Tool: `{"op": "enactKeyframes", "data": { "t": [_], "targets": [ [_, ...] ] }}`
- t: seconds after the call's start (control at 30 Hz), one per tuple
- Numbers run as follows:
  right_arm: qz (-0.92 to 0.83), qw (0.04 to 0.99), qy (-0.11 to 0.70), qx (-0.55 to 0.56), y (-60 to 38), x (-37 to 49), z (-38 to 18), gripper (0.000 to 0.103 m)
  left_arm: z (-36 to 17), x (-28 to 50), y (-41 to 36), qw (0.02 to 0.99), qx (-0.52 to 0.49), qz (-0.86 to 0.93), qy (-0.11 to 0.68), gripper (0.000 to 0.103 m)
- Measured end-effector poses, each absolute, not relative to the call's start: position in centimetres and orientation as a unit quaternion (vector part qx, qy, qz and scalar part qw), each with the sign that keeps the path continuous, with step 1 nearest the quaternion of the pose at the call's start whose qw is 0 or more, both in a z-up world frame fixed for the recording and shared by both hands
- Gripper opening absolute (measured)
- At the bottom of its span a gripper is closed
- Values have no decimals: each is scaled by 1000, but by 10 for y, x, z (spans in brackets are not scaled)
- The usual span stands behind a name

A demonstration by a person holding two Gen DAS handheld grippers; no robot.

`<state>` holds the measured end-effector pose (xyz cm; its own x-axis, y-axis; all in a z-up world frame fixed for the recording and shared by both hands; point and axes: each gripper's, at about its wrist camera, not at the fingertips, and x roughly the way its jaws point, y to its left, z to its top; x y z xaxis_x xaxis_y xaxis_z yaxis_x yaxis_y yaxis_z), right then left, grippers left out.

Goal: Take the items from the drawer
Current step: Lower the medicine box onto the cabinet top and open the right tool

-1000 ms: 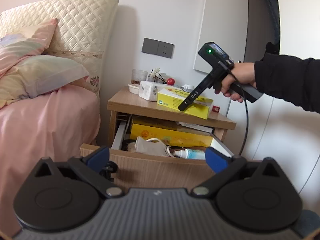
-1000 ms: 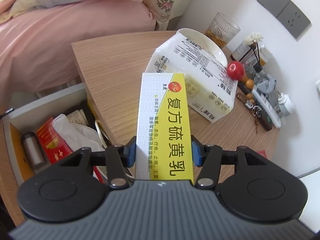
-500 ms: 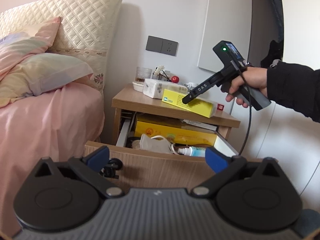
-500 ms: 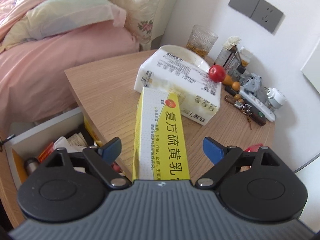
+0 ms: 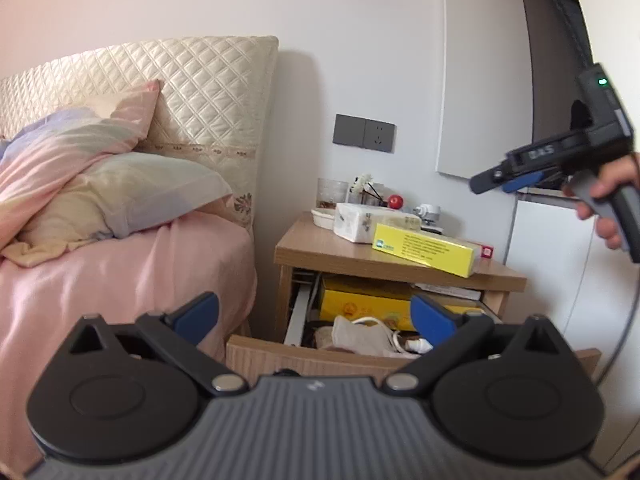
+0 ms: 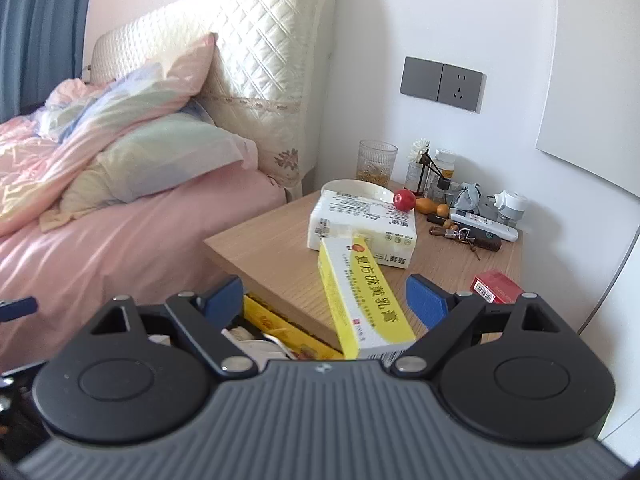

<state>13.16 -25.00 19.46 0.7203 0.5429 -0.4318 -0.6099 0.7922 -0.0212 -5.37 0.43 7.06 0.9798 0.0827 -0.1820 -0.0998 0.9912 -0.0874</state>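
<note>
The bedside table's drawer (image 5: 320, 358) stands pulled out, holding a large yellow box (image 5: 360, 305), a crumpled white mask (image 5: 356, 336) and a white cable. A long yellow medicine box (image 6: 360, 292) lies free on the nightstand top (image 6: 272, 248), one end past the front edge; it also shows in the left wrist view as the medicine box (image 5: 424, 248). My right gripper (image 6: 325, 298) is open, raised and drawn back from that box. In the left wrist view the right gripper (image 5: 504, 178) hangs high at the right in a person's hand (image 5: 600, 200). My left gripper (image 5: 314, 314) is open and holds nothing, in front of the drawer.
On the nightstand stand a white tissue pack (image 6: 360, 224), a red ball (image 6: 404, 200), a glass (image 6: 376, 160), small bottles, keys and a little red box (image 6: 498, 286). A pink-sheeted bed (image 5: 120, 280) with pillows lies to the left. A wall socket (image 5: 364, 133) sits above.
The right gripper opened, let go of the yellow medicine box on the nightstand top, then drew back and up. The left gripper backed away from the drawer, still open.
</note>
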Motion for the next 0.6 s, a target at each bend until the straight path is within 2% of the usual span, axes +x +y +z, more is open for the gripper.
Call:
{"op": "enactKeyframes", "data": {
  "t": [0.27,0.6],
  "targets": [
    [325,933,157,2,-289,40,189,90,71,-28,-3,994,18,76,71,103],
    [259,958,98,77,-312,-34,126,91,70,-39,-22,997,17,18,75,103]
  ]
}}
